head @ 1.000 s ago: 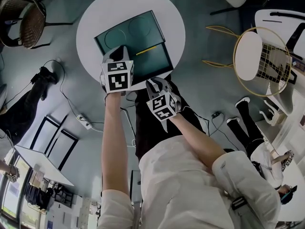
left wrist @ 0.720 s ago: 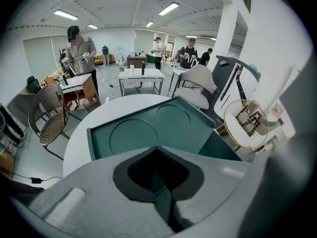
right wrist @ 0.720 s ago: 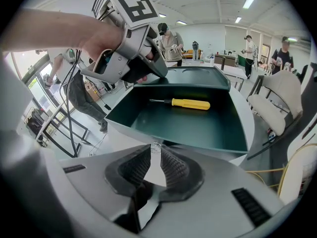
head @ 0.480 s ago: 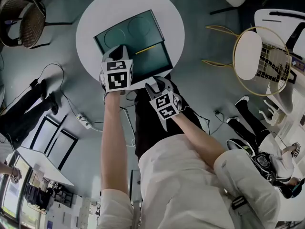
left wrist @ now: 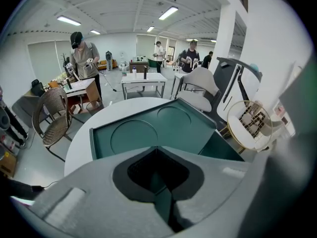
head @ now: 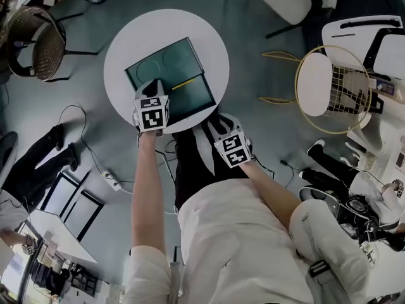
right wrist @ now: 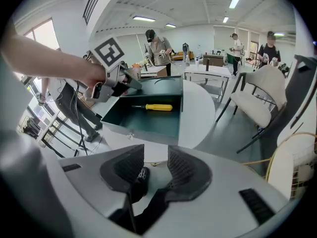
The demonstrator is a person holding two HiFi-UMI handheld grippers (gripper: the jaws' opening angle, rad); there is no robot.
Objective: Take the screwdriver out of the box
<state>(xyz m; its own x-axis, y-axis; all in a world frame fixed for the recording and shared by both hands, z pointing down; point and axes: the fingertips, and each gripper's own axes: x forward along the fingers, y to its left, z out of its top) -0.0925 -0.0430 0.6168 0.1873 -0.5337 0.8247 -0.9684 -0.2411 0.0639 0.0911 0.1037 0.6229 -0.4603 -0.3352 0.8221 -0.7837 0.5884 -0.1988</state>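
Screwdriver (right wrist: pixel 153 107), yellow handle, lies flat in the open box (right wrist: pixel 148 123), along the far wall beside the laid-back lid (head: pixel 161 59). The box sits on the round table (head: pixel 123 43) and reaches toward its near edge. Your left gripper (left wrist: pixel 155 148) is clamped on the box's near-left corner. Your right gripper (right wrist: pixel 154 157) hangs just off the table's near edge. Its jaws are part-way apart, having just opened and then eased in a little, with nothing between them.
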